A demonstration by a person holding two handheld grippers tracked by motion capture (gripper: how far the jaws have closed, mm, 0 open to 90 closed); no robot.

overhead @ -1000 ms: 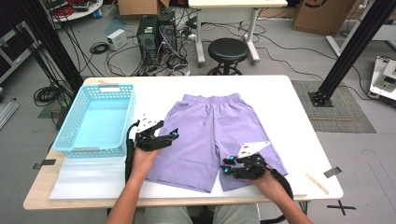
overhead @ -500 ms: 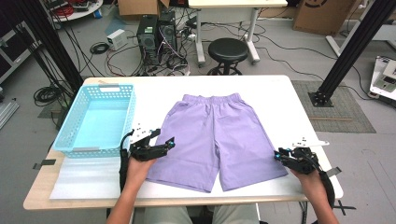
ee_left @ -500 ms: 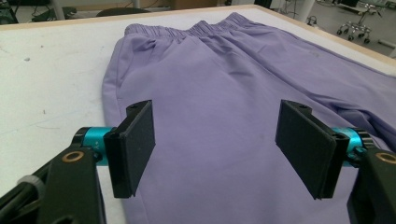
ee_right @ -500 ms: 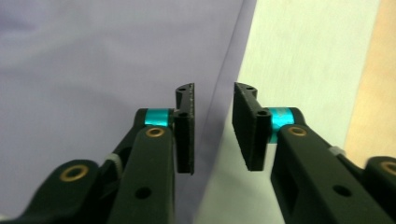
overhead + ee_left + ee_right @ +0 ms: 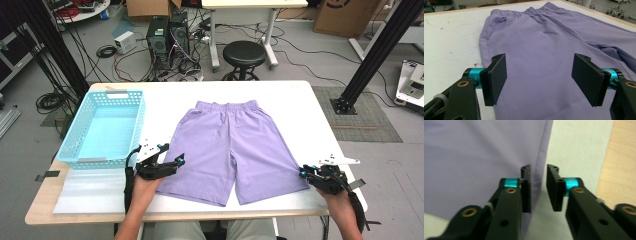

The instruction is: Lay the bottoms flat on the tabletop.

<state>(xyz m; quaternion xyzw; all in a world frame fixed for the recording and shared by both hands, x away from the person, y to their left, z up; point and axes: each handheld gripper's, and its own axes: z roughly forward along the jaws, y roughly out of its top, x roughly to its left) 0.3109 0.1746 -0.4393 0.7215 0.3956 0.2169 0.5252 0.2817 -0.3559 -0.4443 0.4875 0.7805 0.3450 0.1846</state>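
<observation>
A pair of lilac shorts (image 5: 235, 145) lay flat at the centre of the white worktop (image 5: 300, 110) in the high view, waistband toward the top of the frame and both legs pointing to the bottom edge. A light blue basket (image 5: 107, 127) stood at the left of the frame, just beside the shorts but apart from them. The left gripper (image 5: 172, 164) sat at the lower left of the shorts, at the outer edge of that leg, held by a hand (image 5: 142, 190) rising from the bottom of the frame; in the left gripper view its jaws were spread wide above the fabric, with the shorts (image 5: 544, 45) stretching away to the waistband at the top of the frame. The right gripper (image 5: 306, 172) sat at the lower right, at the hem corner of the other leg. In the right gripper view its jaws stood a narrow gap apart, not pressed together, with the edge of the shorts (image 5: 481, 157) running down between them.
</observation>
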